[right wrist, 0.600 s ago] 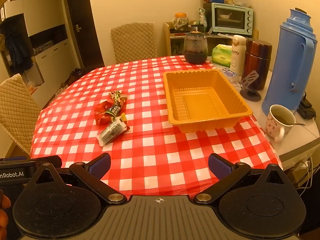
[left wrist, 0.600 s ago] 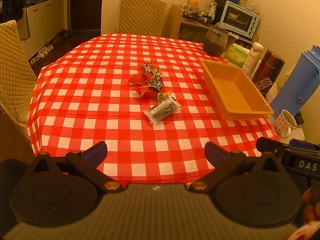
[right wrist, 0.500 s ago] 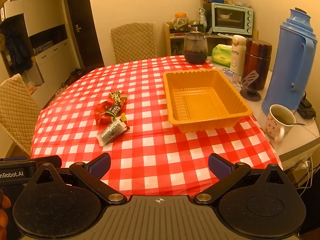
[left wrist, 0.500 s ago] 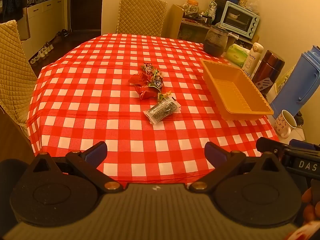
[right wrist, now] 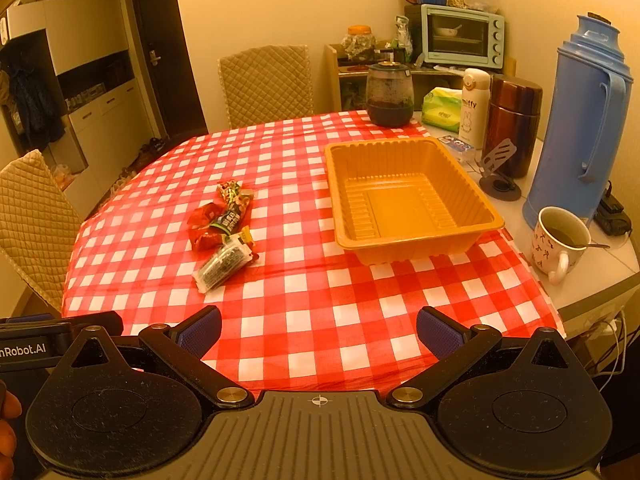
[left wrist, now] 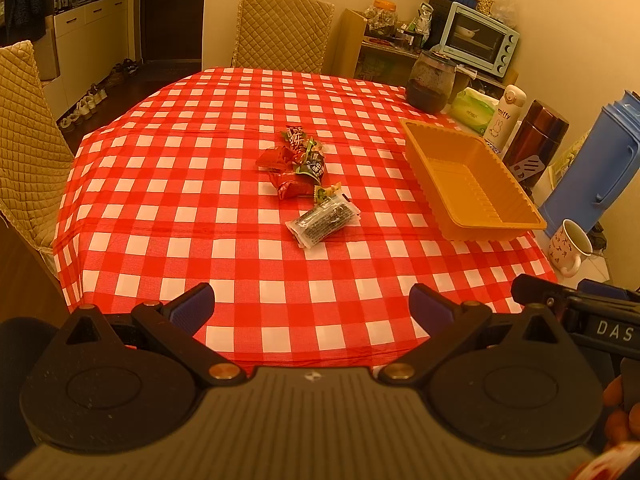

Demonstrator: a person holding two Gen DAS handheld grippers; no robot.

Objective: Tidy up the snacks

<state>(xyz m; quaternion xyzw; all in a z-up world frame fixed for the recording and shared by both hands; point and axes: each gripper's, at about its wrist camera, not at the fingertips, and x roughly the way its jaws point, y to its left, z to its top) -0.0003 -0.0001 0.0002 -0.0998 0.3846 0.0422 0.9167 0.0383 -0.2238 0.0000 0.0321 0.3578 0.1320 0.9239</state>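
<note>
My left gripper (left wrist: 311,307) and right gripper (right wrist: 319,330) both gape wide, holding nothing — ready to grab. The snacks (right wrist: 222,232) lie heaped left of the orange tray (right wrist: 412,152), which sits empty — presumably their destination.

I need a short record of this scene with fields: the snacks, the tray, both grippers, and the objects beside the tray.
snacks: pile of snack packets on the checked tablecloth, left of the tray
tray: orange tray, nothing inside
left gripper: open, holds nothing, above the near table edge
right gripper: open, holds nothing
beside tray: blue thermos, mug with a spoon, brown flask
</note>
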